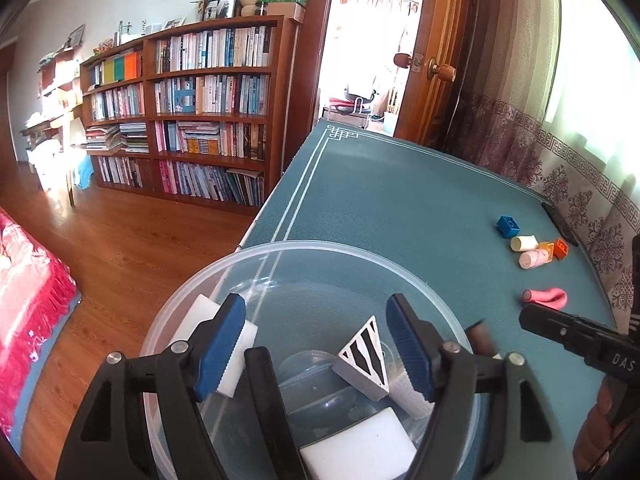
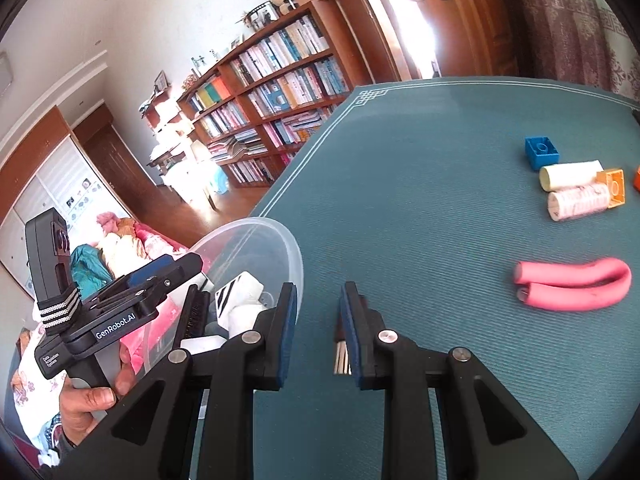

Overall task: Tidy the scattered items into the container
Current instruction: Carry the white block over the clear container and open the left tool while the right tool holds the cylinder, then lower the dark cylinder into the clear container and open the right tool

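Note:
A clear plastic bowl [image 1: 188,292] stands at the near left corner of the teal table mat [image 1: 400,200]. It holds white sponge blocks [image 1: 360,446] and a zebra-striped triangular block [image 1: 366,360]. My left gripper [image 1: 316,308] hangs open over the bowl, holding nothing. My right gripper [image 2: 318,320] is open low over the mat, just right of the bowl's rim [image 2: 290,240]. A small dark-and-pale object [image 2: 342,356] lies half hidden behind its right finger. To the right lie a bent pink foam roller [image 2: 576,284], a patterned roll [image 2: 578,202], a cream cylinder [image 2: 570,174], a blue brick [image 2: 542,152] and an orange brick [image 2: 614,186].
A hand [image 2: 92,396] holds the left gripper's handle beside the bowl. The table's left edge [image 1: 272,200] drops to a wooden floor with bookshelves [image 1: 200,120] beyond. A patterned curtain [image 1: 580,184] runs along the table's right side. A red bedspread [image 1: 28,300] lies at the far left.

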Available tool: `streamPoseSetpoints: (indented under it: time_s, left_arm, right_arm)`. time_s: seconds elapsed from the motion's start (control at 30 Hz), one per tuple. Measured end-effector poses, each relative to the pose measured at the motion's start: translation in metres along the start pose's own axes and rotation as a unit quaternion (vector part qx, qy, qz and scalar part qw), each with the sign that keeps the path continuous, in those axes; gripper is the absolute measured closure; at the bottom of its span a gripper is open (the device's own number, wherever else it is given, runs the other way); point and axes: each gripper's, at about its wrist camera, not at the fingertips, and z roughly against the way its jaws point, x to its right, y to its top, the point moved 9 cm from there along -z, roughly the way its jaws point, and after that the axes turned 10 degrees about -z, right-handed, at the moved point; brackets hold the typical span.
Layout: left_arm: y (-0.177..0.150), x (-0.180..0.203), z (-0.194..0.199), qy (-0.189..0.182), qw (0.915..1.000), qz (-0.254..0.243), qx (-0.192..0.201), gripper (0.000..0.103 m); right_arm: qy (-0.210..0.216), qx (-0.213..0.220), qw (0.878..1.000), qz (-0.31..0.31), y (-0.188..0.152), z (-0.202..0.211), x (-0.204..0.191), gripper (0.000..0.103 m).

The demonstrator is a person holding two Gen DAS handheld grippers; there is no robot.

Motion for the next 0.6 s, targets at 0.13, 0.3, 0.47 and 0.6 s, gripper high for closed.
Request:
streamPoseSetpoints:
  time_s: [0.13, 0.3, 0.47, 0.6]
  left_arm:
    - [0.001, -0.009, 0.003, 0.002, 1.0, 0.009, 0.003, 0.023]
    - [-0.003, -0.016, 0.005, 0.001, 0.9999, 0.016, 0.004, 0.023]
    - [-0.01, -0.014, -0.001, -0.01, 0.9998, 0.016, -0.007, 0.021]
    - [-0.014, -0.012, -0.003, -0.016, 0.9997, 0.013, -0.014, 0.021]
  right_arm:
    - [0.007, -0.008, 1.0, 0.024, -0.002, -0.012, -0.02, 0.078]
    - [-0.021, 0.007, 1.0, 0.013, 0.005, -0.011, -0.002, 0.078]
    - [-0.058, -0.008, 0.998, -0.025, 0.004, -0.013, 0.039, 0.078]
    - [-0.068, -0.038, 0.997, -0.02, -0.013, -0.021, 0.046, 0.078]
